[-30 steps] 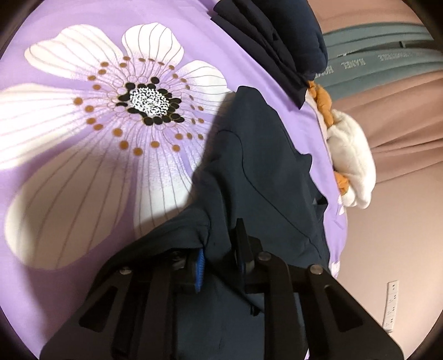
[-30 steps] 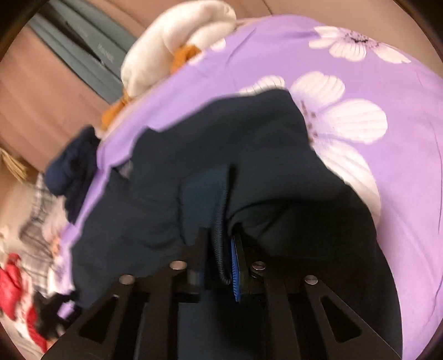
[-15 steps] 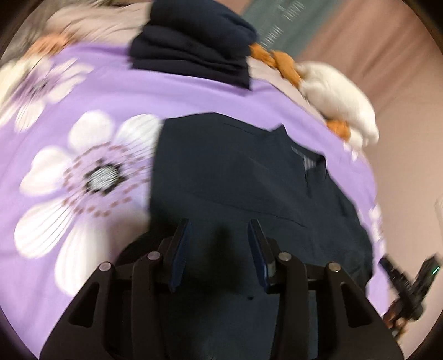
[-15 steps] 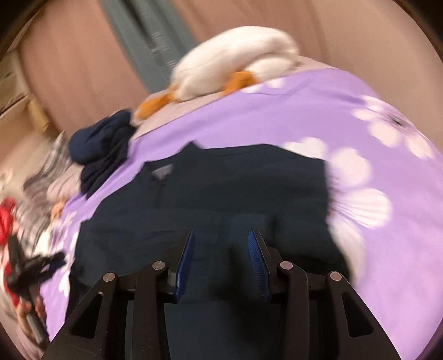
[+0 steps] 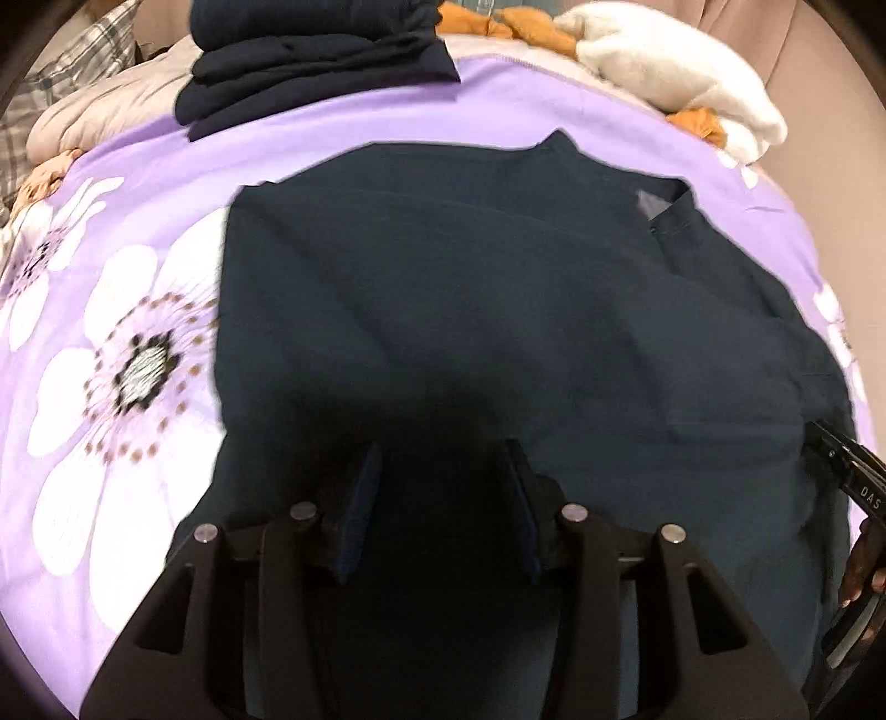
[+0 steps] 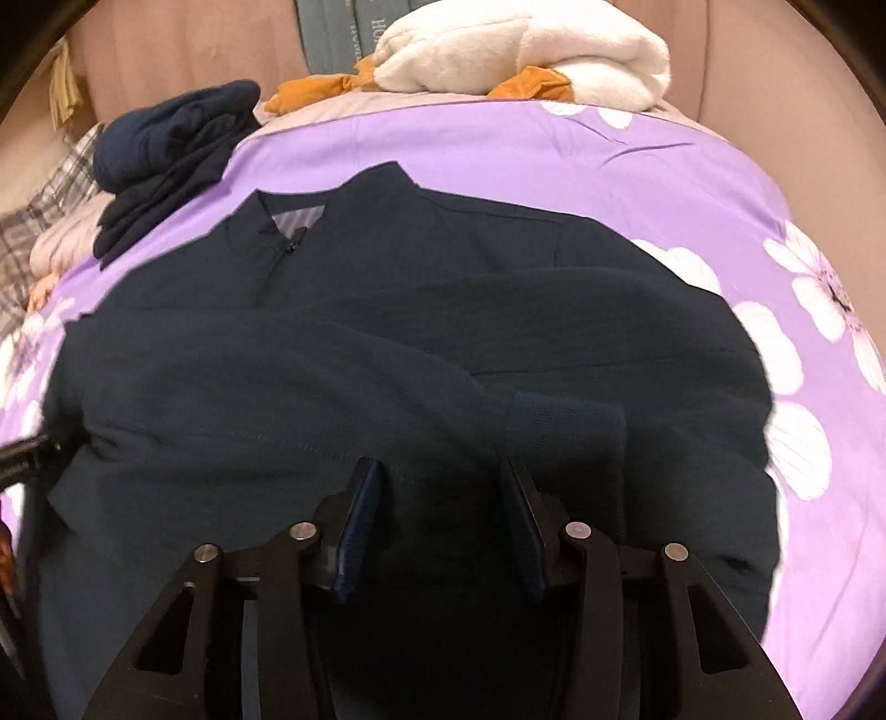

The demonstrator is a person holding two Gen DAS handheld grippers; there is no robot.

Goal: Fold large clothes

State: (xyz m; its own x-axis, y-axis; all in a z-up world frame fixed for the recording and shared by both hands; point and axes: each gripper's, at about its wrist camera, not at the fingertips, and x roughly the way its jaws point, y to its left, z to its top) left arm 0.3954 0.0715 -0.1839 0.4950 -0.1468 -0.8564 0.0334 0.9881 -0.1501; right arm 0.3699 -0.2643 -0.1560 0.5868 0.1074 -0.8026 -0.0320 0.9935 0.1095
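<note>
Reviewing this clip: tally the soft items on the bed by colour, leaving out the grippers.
Dark navy: 2, the jacket spread flat and the folded pile behind it
Purple with white flowers: 1, the bedspread
White with orange: 1, the plush toy
Grey plaid: 1, the cloth at the edge
Total: 5

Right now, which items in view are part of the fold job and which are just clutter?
In the job:
- dark navy zip-neck jacket spread on the bed, sleeves folded in
- left gripper, jaws just opened, nothing between them
- right gripper, likewise

Lying about:
- stack of folded navy clothes
- white and orange plush toy
- purple floral bedsheet
- plaid cloth
</note>
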